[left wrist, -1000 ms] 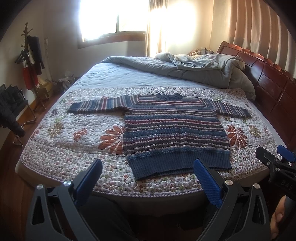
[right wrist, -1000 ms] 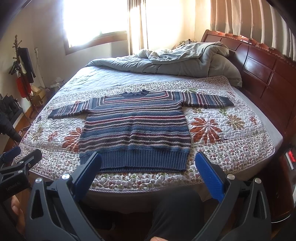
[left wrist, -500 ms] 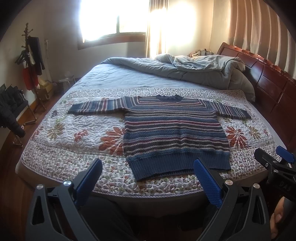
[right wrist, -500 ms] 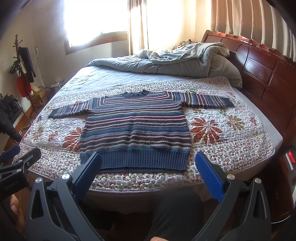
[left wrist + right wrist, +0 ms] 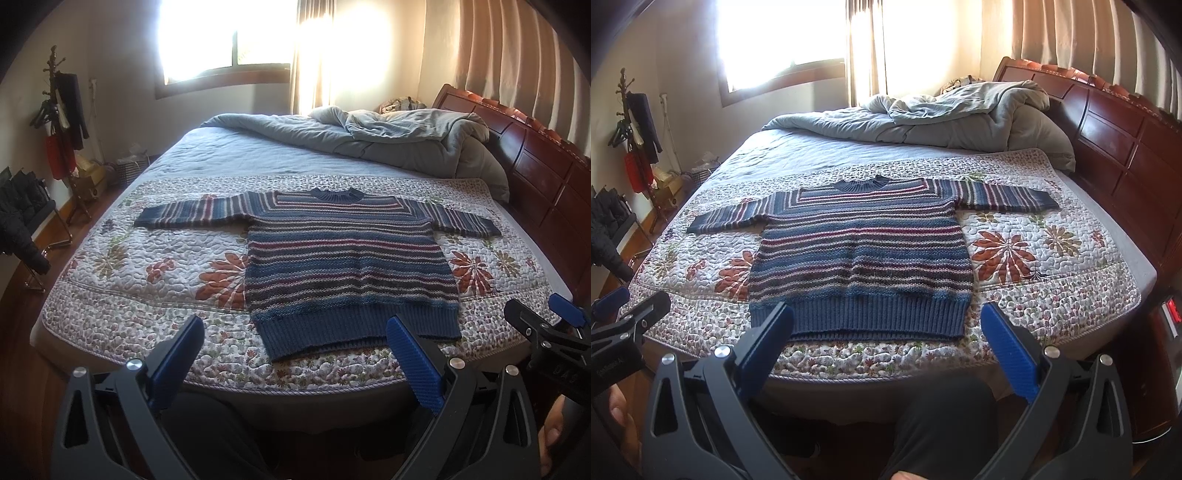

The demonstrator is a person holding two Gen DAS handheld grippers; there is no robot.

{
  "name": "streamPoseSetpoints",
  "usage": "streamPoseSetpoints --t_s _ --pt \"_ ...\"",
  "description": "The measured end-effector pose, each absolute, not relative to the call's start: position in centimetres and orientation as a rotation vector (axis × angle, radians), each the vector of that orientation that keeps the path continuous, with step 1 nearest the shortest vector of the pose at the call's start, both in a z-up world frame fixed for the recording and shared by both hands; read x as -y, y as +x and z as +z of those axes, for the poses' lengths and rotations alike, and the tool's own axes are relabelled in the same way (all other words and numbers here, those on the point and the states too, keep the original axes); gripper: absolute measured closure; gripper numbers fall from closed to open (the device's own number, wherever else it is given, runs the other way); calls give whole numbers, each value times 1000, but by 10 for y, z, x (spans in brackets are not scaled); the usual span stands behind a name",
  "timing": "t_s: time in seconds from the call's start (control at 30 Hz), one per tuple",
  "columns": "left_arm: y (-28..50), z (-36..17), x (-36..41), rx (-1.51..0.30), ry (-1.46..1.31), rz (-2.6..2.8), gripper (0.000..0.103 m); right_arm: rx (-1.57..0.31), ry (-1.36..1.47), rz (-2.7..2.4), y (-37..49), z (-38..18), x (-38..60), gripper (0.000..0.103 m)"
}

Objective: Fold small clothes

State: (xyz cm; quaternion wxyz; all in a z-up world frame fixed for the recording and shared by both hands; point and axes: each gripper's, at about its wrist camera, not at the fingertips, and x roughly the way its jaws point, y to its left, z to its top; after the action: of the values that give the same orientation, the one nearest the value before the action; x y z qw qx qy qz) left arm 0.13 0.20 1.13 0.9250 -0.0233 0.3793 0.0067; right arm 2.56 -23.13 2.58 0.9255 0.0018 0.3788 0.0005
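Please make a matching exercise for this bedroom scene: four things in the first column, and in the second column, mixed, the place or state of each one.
Things:
1. striped sweater
2. grey duvet
3. left tool
4. coat rack

Places or states:
a. bunched up at the far end of the bed, by the headboard
b. open, holding nothing
c. spread flat on the floral quilt, sleeves out
d. standing on the floor, left of the bed

Pairs: 1-c, 2-a, 3-b, 4-d
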Motion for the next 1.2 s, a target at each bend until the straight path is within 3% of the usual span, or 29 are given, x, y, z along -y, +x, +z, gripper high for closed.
streamPoseSetpoints --t_s 0.6,0.7,0.8,0.93,1.2 --pt "21 -1 3 -804 -48 14 4 -780 -2 3 42 16 236 3" --pt "32 -9 3 -780 -71 -37 4 -673 24 31 47 17 247 3" --pt "48 -22 0 -763 -159 -190 4 -560 146 206 64 4 280 3" --pt "90 -45 13 -792 -120 -219 4 -740 234 147 121 -31 330 3" --pt "177 -93 52 -811 -87 -300 4 -838 622 -26 237 -107 518 3"
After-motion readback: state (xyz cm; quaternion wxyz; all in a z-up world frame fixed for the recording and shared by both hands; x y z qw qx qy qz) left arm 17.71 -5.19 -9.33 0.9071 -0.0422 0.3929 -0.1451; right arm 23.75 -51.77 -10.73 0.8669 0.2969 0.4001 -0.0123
